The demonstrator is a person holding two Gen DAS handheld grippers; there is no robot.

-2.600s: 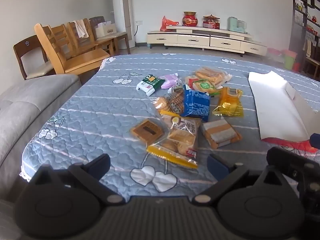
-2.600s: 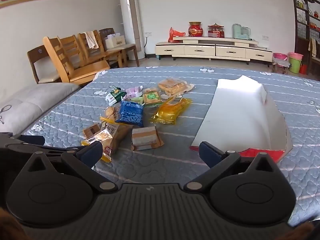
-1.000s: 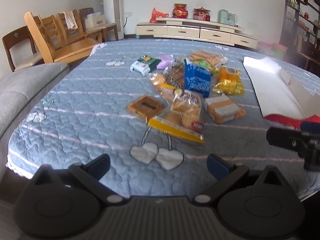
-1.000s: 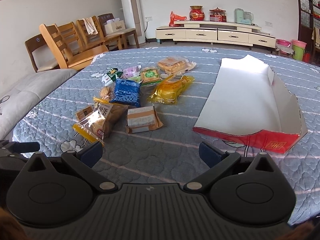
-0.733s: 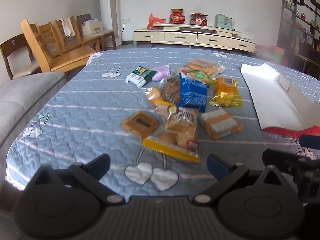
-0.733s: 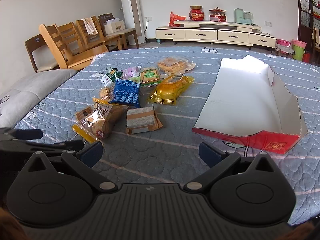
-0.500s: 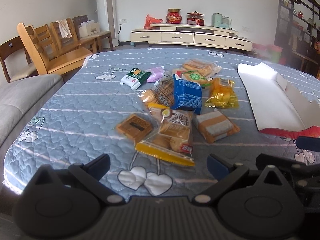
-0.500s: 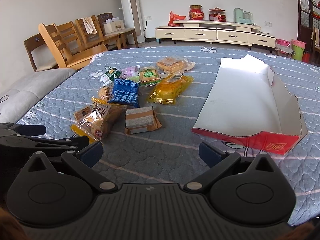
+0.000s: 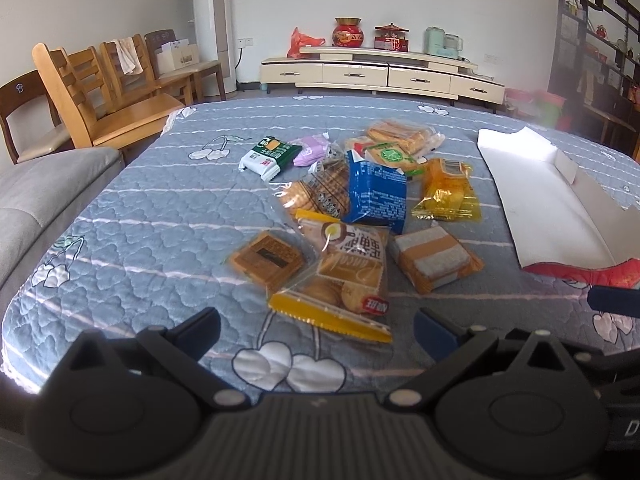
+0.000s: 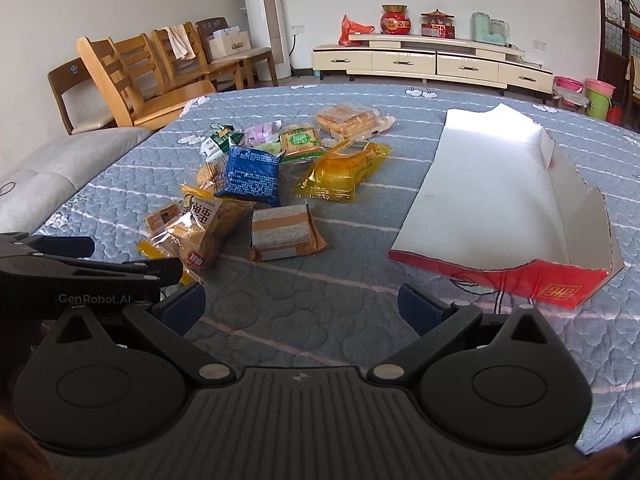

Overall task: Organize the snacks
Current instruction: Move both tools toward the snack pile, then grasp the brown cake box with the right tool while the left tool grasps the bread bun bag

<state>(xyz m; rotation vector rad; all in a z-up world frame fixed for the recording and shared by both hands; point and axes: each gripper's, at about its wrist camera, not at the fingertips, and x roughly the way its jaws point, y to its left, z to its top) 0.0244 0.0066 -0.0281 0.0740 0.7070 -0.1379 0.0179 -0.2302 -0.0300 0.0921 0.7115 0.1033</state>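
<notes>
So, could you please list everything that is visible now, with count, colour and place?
snack packs: about ten, mixed colours, heaped mid-quilt
blue pack: one, blue, centre of the heap
yellow pack: one, yellow, right of the heap
cardboard tray: one, white inside, red outside, right, no snacks in it
quilt: one, grey-blue, under everything
chairs: several, wooden, far left
cabinet: one, cream, back wall
left tool: one, black, open, near the heap
right tool: one, black, open, over the quilt
</notes>
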